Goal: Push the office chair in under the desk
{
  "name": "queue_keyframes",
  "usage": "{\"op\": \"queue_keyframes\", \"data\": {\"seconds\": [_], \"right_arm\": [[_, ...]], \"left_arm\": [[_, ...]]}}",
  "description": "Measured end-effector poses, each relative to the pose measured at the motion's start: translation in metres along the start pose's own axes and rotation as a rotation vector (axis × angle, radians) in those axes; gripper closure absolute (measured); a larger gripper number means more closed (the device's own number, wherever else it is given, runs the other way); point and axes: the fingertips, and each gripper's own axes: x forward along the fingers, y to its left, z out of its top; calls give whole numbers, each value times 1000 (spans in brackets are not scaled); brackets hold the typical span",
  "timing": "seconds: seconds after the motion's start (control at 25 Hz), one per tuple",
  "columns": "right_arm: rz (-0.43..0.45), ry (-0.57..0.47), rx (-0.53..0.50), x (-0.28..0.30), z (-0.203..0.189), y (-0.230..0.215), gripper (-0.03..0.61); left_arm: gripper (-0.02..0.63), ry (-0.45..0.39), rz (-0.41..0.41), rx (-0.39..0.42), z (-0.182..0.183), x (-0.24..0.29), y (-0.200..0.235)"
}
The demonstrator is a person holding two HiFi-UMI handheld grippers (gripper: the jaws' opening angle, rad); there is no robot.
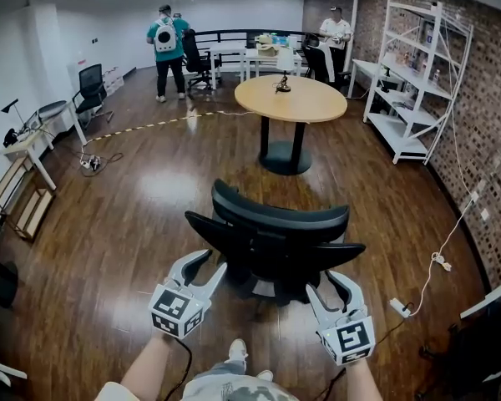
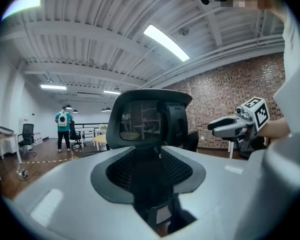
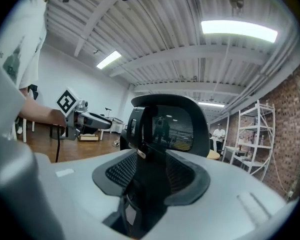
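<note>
Office chair: black, stands on open wood floor, near side of the room, backrest turned toward the person. It is well apart from the round bench, which stands farther off beyond it; the chair is not under any bench.

Left tongs: just behind the chair's left armrest, jaws apart, nothing pressed between the pads. The left gripper view shows the chair's backrest ahead through the gap.

Right tongs: just behind the right armrest, jaws likewise apart, gripping nothing. The right gripper view shows the same backrest ahead.

Contact between tongs and chair: cannot tell.

Round bench top carries one small dark object.

White shelf rack against the right brick wall holds a few small items, too small to identify.

Far end: one person stands with a white backpack.
</note>
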Motion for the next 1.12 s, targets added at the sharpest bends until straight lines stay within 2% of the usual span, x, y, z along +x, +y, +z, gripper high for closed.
{"op": "queue_keyframes", "data": {"seconds": [0.16, 0.52, 0.72, 0.84, 1.0, 1.12], "right_arm": [[-4, 29, -47, 5, -1, -12, 391], [-11, 153, -172, 16, -14, -39, 342], [-33, 209, -247, 19, -24, -58, 330], [-19, 261, -295, 21, -32, -68, 312], [18, 359, -408, 25, -40, -71, 295], [55, 391, -459, 34, -43, -72, 295]], "left_arm": [[415, 39, -30, 57, -3, 6, 18], [366, 148, -60, 232, -12, 19, 67], [315, 216, -137, 354, -25, 28, 81], [304, 250, -174, 399, -26, 34, 88], [284, 290, -208, 452, -31, 43, 96], [278, 333, -242, 508, -37, 52, 98]]}}
